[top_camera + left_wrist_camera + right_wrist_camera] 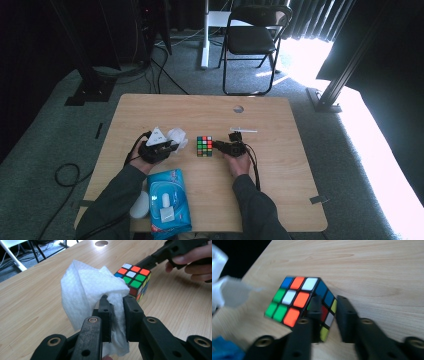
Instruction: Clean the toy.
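Cube [204, 146]: black body, stickers of orange, green, white, blue, yellow and red; top face shows mixed orange, green, white and blue. Wipe [92, 292]: plain white, fine quilted texture. Both tongs [117, 315] [325, 315]: black. Worktop [280, 165]: pale wood grain. Wipe packet [167, 200] near the front-left edge: blue with white label.

Bare table [270, 170] right of the cube [204, 146] — wipes pack [169, 200] blocks near-left.

Dark grey-green sleeves; each tool [116, 302] black — two ribbed jaws, brass-ringed screw holes, black cable.
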`<state>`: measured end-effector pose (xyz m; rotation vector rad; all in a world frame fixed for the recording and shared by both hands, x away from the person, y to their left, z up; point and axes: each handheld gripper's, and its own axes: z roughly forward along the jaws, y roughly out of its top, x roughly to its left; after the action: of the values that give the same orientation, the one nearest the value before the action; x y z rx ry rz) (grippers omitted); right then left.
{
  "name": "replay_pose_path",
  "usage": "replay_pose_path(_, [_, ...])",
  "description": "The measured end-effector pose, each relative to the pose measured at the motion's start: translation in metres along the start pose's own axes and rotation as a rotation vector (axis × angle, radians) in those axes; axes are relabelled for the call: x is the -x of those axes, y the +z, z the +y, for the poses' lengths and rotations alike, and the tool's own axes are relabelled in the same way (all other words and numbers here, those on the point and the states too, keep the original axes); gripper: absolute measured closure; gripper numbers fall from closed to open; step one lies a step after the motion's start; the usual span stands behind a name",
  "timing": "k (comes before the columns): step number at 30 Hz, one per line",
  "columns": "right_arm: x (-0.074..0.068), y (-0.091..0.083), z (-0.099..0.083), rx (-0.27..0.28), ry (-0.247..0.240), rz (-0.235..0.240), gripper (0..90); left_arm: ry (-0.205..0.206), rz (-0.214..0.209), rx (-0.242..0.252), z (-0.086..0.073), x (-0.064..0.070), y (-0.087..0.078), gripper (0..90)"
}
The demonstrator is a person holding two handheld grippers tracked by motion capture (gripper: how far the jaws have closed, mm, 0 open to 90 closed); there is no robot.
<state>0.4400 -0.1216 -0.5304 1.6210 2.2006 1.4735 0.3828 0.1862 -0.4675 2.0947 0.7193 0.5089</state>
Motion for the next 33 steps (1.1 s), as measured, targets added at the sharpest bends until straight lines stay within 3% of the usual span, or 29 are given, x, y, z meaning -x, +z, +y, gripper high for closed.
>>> replay_pose_path(3, [-0.006, -0.006, -0.002, 0.019, -0.098, -0.016, 57.4, 0.0, 0.001, -0.001, 0.0, 0.0, 0.0, 78.4])
replay_pose_path(5, [-0.012, -0.01, -0.002, 0.037, -0.195, -0.037, 50.2, 0.001, 0.001, -0.001, 0.001, 0.001, 0.0, 78.2])
replay_pose_path(7, [-0.016, -0.012, 0.0, 0.042, -0.275, -0.029, 42.7, 0.002, -0.001, -0.002, 0.001, 0.001, 0.001, 77.7])
replay_pose_path(12, [-0.023, -0.009, 0.004, 0.009, -0.39, 0.002, 31.2, 0.002, -0.005, -0.003, 0.001, 0.002, 0.002, 77.7])
replay_pose_path(16, [-0.028, -0.001, 0.009, -0.017, -0.455, -0.003, 22.5, 0.0, -0.005, -0.001, 0.001, 0.001, 0.002, 77.7])
replay_pose_path(22, [-0.035, 0.009, 0.012, -0.026, -0.529, -0.026, 19.7, -0.004, -0.006, -0.004, 0.0, 0.001, 0.003, 77.6])
replay_pose_path(25, [-0.035, 0.014, 0.017, -0.035, -0.538, -0.015, 19.8, -0.005, -0.006, -0.005, 0.0, 0.001, 0.003, 77.6])
replay_pose_path(28, [-0.038, 0.021, 0.019, -0.055, -0.565, -0.032, 23.3, -0.008, -0.005, -0.002, 0.001, 0.0, 0.002, 77.5])
replay_pose_path(33, [-0.036, 0.032, 0.017, -0.092, -0.565, -0.029, 24.7, -0.008, -0.007, 0.001, 0.001, 0.0, 0.002, 77.2])
